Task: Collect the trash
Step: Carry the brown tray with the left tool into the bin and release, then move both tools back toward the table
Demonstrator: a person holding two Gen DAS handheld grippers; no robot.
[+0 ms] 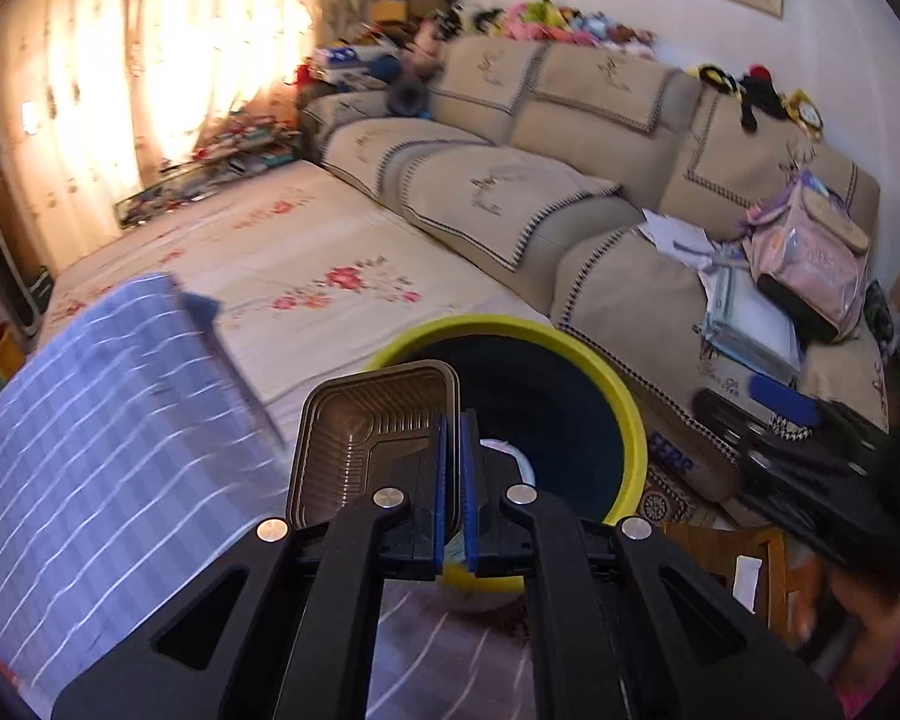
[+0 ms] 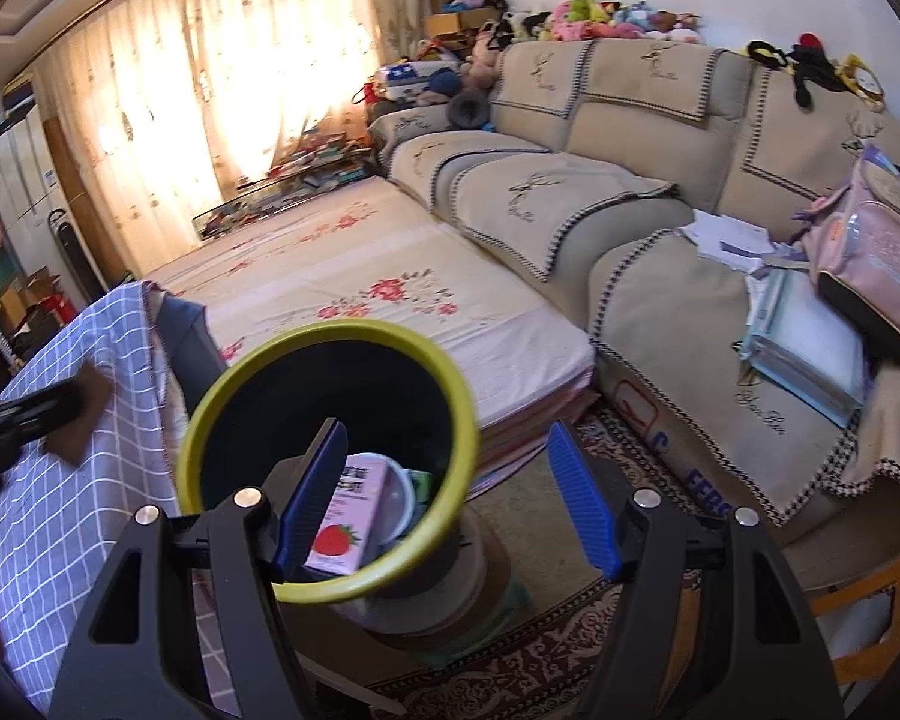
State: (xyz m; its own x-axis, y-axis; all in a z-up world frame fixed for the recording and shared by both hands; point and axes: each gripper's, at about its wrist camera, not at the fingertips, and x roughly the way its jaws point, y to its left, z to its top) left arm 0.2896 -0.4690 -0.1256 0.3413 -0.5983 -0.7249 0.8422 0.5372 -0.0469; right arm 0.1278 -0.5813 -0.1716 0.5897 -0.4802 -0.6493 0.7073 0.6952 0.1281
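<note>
Left gripper (image 1: 455,468), lower centre of the left wrist view, has its blue pads (image 1: 440,480) pinched on the right edge of a brown ribbed plastic tray (image 1: 366,438); the tray sticks out to the left of the jaws, tilted, its open side facing the camera. Just behind and right of it is the yellow-rimmed bin (image 1: 624,414), dark inside, something white partly visible at the bottom.

Right gripper (image 2: 450,495), lower centre of the right wrist view, jaws wide apart, nothing between them. The same bin sits behind its left finger, centre-left of frame; inside are a pink strawberry milk carton (image 2: 345,516) and a white round container (image 2: 399,495). Blue checked tablecloth (image 2: 60,420) at left, beige sofa (image 2: 630,180) upper right, floral sheet (image 2: 360,276) mid-frame.
</note>
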